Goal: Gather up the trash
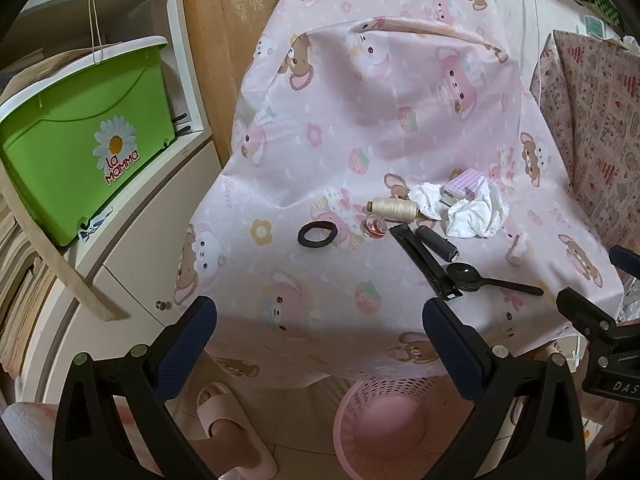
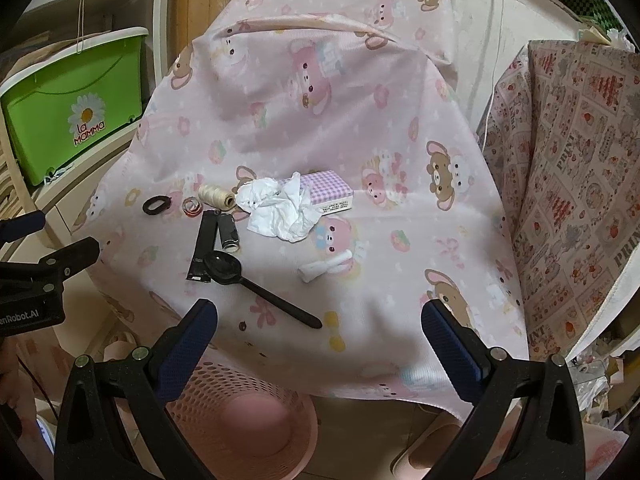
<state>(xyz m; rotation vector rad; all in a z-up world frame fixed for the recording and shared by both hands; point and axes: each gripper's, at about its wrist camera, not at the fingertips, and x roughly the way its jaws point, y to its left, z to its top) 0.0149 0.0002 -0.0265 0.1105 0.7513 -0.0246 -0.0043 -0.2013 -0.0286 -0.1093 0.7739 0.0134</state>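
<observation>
Crumpled white tissue (image 2: 280,210) (image 1: 474,210) lies mid-table on the pink cartoon cloth (image 2: 320,120), beside a purple checked tissue pack (image 2: 330,194). A black sachet (image 2: 203,246), black spoon (image 2: 256,284), black tube (image 2: 228,232), small white roll (image 2: 326,266), thread spool (image 2: 216,196), hair tie (image 2: 157,205) and a small tape ring (image 2: 193,206) lie around it. A pink mesh basket (image 2: 240,412) (image 1: 392,420) stands on the floor at the table's front edge. My left gripper (image 1: 320,328) and right gripper (image 2: 320,328) are open and empty, above the front edge.
A green La Mamma bin (image 1: 80,136) sits on white shelving at the left. A patterned cloth-covered unit (image 2: 568,168) stands at the right. A foot in a pink slipper (image 1: 228,428) is on the floor beside the basket.
</observation>
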